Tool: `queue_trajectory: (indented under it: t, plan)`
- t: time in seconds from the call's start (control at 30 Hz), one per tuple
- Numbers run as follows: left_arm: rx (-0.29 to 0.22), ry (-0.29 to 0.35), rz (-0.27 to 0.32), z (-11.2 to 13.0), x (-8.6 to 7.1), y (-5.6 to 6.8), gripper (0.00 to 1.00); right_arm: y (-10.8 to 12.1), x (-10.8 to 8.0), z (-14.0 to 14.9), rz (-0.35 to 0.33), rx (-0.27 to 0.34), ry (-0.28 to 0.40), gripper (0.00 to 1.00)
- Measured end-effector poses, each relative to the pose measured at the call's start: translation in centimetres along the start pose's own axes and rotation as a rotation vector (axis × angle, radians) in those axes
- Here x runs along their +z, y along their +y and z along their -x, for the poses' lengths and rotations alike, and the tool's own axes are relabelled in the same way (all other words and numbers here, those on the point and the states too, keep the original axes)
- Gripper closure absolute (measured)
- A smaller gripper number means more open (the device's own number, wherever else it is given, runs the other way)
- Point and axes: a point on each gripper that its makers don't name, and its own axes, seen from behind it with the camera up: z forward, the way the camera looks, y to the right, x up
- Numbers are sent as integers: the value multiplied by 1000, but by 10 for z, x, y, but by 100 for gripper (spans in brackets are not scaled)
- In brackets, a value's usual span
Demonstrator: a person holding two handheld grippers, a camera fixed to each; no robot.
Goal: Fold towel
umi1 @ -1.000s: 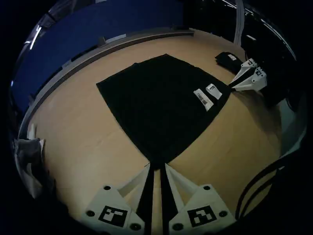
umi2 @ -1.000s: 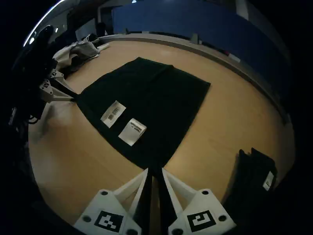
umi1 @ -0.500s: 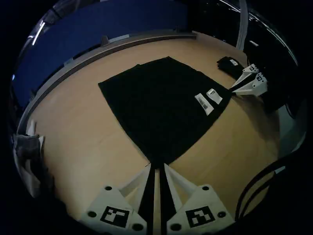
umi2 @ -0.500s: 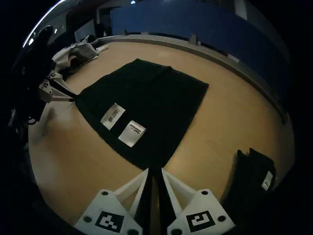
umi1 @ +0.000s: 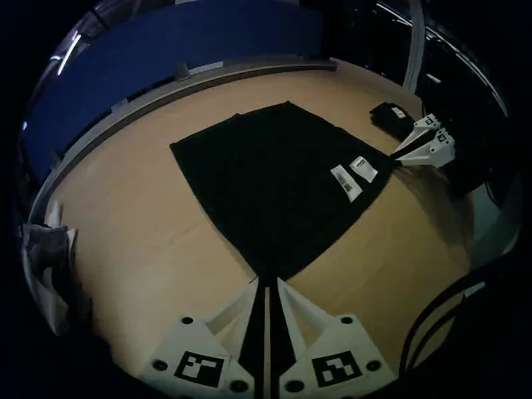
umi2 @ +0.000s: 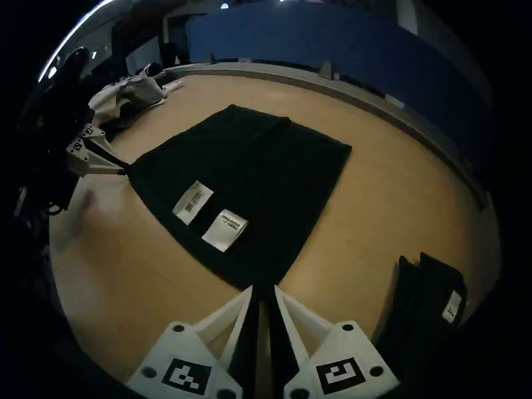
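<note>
A black towel (umi1: 279,173) lies spread flat on the wooden table, with two white labels (umi2: 206,216) near one edge. In the left gripper view my left gripper (umi1: 266,284) is shut on the towel's near corner. At the far right of that view the right gripper (umi1: 396,156) pinches the neighbouring corner. In the right gripper view my right gripper (umi2: 264,291) is shut on its own corner of the towel (umi2: 253,173), and the left gripper (umi2: 123,169) holds the corner at the far left.
A folded dark towel (umi2: 429,299) with a white tag lies on the table at the right gripper's right, also seen far off (umi1: 389,114). A heap of pale cloth (umi2: 133,96) sits at the table's back left. A blue partition (umi1: 166,46) runs behind the table.
Both grippers have drawn back slightly with their corners, so the towel looks a little farther and smaller. Their hold on the corners is unchanged.
</note>
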Motion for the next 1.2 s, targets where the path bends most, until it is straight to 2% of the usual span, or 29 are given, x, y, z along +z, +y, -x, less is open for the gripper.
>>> queue_trajectory:
  t: [0.37,0.57,0.9,1.2]
  plan:
    - [-4,-1,-3,0,-1,1,96,0,-5,-5,-2,-1,4,92]
    - [-16,4,-1,-4,-8,3,96,-1,-11,-11,-5,6,17,92]
    - [-46,24,-3,-23,-31,7,96,-3,-39,-38,0,7,66,92]
    - [-93,55,-22,-43,-62,4,96,-1,-71,-60,3,16,110,92]
